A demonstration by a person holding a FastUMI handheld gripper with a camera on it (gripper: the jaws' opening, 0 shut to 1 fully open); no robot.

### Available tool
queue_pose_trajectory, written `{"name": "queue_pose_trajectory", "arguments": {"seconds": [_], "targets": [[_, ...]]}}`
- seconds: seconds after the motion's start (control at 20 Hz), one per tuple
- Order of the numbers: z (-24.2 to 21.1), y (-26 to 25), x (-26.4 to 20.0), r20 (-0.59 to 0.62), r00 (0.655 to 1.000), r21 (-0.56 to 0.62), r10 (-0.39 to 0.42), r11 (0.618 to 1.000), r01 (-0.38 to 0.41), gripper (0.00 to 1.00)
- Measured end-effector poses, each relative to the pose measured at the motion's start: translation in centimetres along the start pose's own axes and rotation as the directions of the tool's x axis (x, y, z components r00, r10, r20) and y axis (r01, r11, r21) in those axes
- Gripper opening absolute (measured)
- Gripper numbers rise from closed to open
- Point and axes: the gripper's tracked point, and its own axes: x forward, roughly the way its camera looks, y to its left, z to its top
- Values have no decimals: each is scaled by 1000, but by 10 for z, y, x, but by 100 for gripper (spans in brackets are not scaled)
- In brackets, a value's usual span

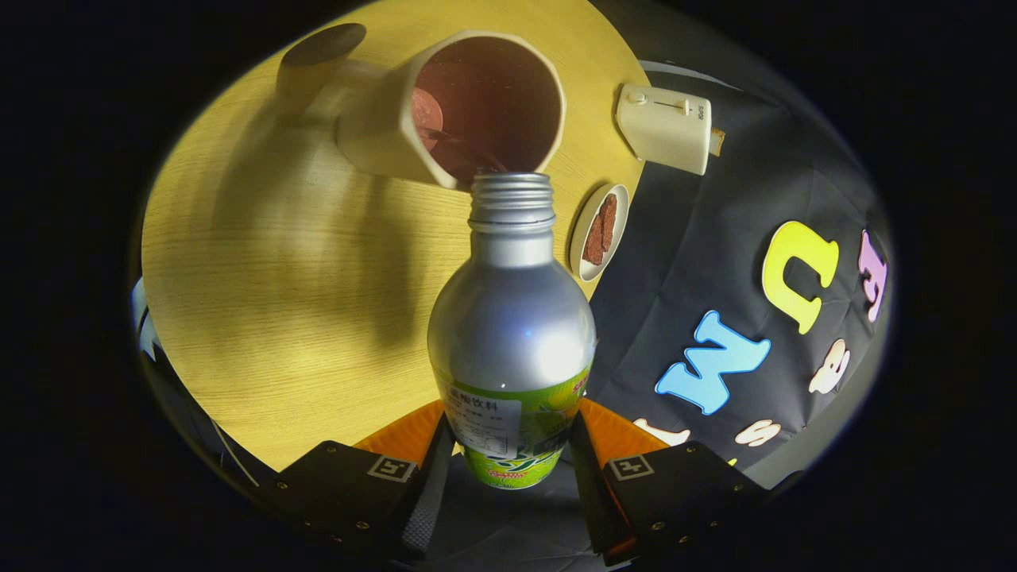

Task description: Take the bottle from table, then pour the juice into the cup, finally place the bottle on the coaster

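My gripper [508,445] is shut on a silver aluminium bottle [512,318] with a green label, both fingers pressing on its lower body. The bottle is tipped forward, its open threaded neck [511,199] at the rim of a cream cup [453,103]. A thin dark stream runs from the neck into the cup, whose inside is dark reddish with liquid pooled at the bottom. The cup stands on a round wooden table [278,262]. Behind the bottle's base, between the fingers, an orange coaster [405,435] shows on both sides.
A cream toaster [666,127] with a slice poking out stands at the table's edge beyond the cup. A small white plate [600,230] with a brown slice lies beside the bottle's neck. A dark round thing [322,46] lies beyond the cup. The booth's black cloth hangs past the table.
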Motion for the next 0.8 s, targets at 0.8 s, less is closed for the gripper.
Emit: {"name": "queue_pose_trajectory", "arguments": {"seconds": [0.8], "targets": [[0,-10,-6,-37,999,-63,5,998,-8,73]]}}
